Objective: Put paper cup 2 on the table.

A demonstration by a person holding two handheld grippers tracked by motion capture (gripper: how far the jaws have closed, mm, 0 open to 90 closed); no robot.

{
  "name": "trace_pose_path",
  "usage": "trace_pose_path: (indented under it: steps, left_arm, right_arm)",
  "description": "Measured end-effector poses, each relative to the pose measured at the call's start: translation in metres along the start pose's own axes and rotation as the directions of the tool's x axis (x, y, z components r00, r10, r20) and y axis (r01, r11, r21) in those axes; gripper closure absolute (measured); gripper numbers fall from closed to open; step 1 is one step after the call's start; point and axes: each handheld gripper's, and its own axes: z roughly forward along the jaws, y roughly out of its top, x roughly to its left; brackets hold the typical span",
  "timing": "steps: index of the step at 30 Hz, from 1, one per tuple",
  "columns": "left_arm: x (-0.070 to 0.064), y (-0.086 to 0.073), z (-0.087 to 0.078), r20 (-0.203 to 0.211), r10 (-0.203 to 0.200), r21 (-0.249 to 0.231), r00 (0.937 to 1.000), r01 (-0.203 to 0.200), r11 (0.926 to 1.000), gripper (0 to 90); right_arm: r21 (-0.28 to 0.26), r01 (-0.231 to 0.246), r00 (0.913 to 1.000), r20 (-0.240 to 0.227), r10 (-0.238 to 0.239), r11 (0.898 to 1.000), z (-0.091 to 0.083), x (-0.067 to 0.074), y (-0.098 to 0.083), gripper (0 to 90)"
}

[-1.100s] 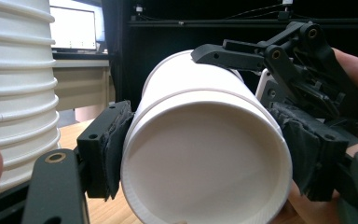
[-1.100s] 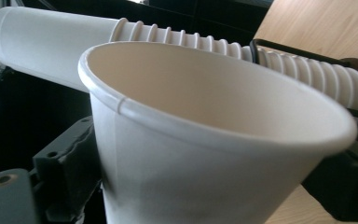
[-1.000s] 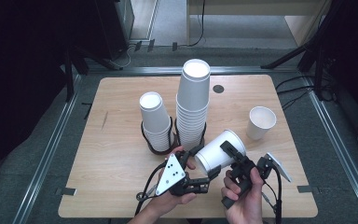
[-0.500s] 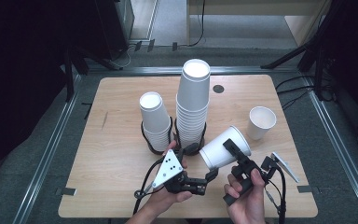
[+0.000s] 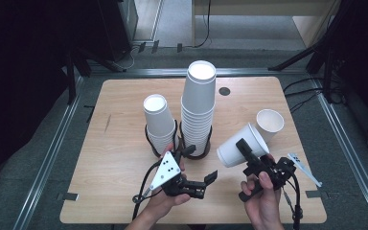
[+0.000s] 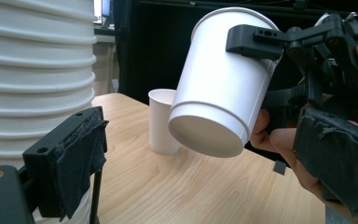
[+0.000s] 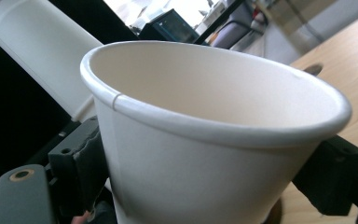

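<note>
Cup handling rests with the right gripper [image 5: 249, 158], whose fingers [image 6: 254, 39] are clamped across the wall of a white paper cup [image 5: 242, 146] and hold it clear of the light wooden counter [image 5: 120, 191]. In the high view the cup's long axis is tilted, its base toward about eight o'clock and its open mouth toward two o'clock, where a second, single white paper cup [image 5: 270, 123] stands upright on the counter a little way off.

The left gripper [image 5: 199, 183] sits low at the front edge, just at eight o'clock from the held cup's base. Its fingers [image 6: 77, 158] have just been opening and now stand spread with nothing between them; in the left gripper view the held cup's round base [image 6: 205, 135] faces them from up and to the right.

Behind the left hand [image 5: 165, 201], at about twelve o'clock, stand the tall stack of white paper cups [image 5: 198, 108] and the shorter stack of white paper cups [image 5: 159, 122], each in a black wire ring.

My judgement: the cup has been passed to the right hand, which alone is placed to carry it, and setting it down upright calls for swinging the base downward first.
</note>
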Motion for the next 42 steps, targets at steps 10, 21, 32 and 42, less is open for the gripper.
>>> trace_pose_path:
  steps: [10, 21, 32, 42]
  left_arm:
    - [0.006, 0.000, -0.005, -0.024, -0.007, 0.011, 0.9997, 0.007, 0.9999, 3.0]
    - [0.011, -0.014, -0.010, -0.067, -0.036, 0.050, 0.9971, 0.040, 0.9980, 3.0]
    - [0.016, -0.021, -0.023, -0.144, -0.054, 0.057, 0.9880, 0.063, 0.9964, 2.9]
    - [0.026, -0.040, -0.044, -0.219, -0.068, 0.099, 0.9733, 0.092, 0.9908, 2.8]
  right_arm:
    - [0.011, 0.305, 0.9493, 0.077, -0.305, 0.952, 0.006, 0.001, -0.007, 14.6]
    - [0.080, 0.614, 0.7767, 0.117, -0.619, 0.785, 0.019, 0.008, -0.026, 14.3]
    - [0.137, 0.615, 0.7543, 0.185, -0.630, 0.777, 0.020, -0.021, -0.022, 14.3]
    - [0.145, 0.652, 0.7135, 0.216, -0.666, 0.745, 0.016, -0.036, -0.015, 14.3]
